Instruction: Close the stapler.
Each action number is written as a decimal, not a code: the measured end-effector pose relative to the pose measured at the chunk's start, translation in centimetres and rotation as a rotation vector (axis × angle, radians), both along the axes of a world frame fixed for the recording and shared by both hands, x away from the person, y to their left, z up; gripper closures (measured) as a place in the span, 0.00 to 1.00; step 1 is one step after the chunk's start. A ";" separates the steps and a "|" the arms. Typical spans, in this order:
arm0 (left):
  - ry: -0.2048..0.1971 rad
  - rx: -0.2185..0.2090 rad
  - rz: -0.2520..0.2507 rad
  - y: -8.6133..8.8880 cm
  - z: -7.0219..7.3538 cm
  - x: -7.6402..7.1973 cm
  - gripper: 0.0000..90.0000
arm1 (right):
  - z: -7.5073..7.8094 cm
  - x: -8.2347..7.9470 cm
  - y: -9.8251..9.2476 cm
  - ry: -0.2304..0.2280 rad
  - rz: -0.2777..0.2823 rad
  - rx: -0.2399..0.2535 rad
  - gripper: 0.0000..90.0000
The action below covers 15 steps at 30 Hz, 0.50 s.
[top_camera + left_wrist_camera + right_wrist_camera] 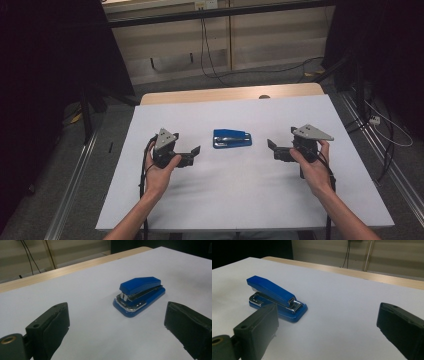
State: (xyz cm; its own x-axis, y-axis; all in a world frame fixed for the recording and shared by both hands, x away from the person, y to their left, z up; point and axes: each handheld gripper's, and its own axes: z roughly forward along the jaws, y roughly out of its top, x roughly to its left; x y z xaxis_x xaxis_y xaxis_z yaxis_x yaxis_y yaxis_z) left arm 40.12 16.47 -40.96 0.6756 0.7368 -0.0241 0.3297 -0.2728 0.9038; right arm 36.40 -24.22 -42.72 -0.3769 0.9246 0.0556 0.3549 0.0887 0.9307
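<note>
The small blue plastic stapler with its chrome insert (232, 138) lies flat mid-frame on the white-covered bench (240, 200), flanked by the left gripper (192, 152) and right gripper (272, 148), jaws apart, likely lining up a grab.

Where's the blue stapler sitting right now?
In the high view the blue stapler lies flat on the white table, near its middle, between the open left tongs and right tongs, touching neither.
</note>
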 end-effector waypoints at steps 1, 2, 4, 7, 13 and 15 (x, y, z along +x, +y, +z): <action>0.006 0.000 -0.004 0.2 -0.1 -0.1 0.07 | 0.0 -0.2 -0.1 0.000 -0.003 0.003 0.04; 0.010 0.001 0.001 0.2 -0.1 -0.3 0.07 | -0.1 -0.4 -0.1 0.002 -0.006 0.008 0.04; 0.006 0.001 0.009 0.5 0.0 -0.6 0.07 | -0.1 -0.6 -0.2 -0.001 -0.010 0.007 0.04; 0.008 -0.025 0.025 1.0 0.1 -1.0 0.07 | -0.1 -1.0 -0.3 -0.002 -0.011 0.003 0.04; 0.010 -0.017 0.055 2.1 -0.1 -1.8 0.07 | -0.2 -2.0 -1.2 0.004 -0.039 0.016 0.04; 0.003 -0.020 0.065 2.5 -0.1 -2.0 0.07 | -0.2 -2.2 -1.3 0.002 -0.047 0.011 0.04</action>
State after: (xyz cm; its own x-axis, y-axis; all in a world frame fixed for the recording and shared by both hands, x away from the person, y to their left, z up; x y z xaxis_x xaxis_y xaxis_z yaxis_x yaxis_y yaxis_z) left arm 38.08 18.99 -41.10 0.6264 0.7785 -0.0409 0.3488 -0.2330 0.9078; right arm 34.18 -25.54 -42.91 -0.3334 0.9404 0.0666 0.3604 0.0618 0.9308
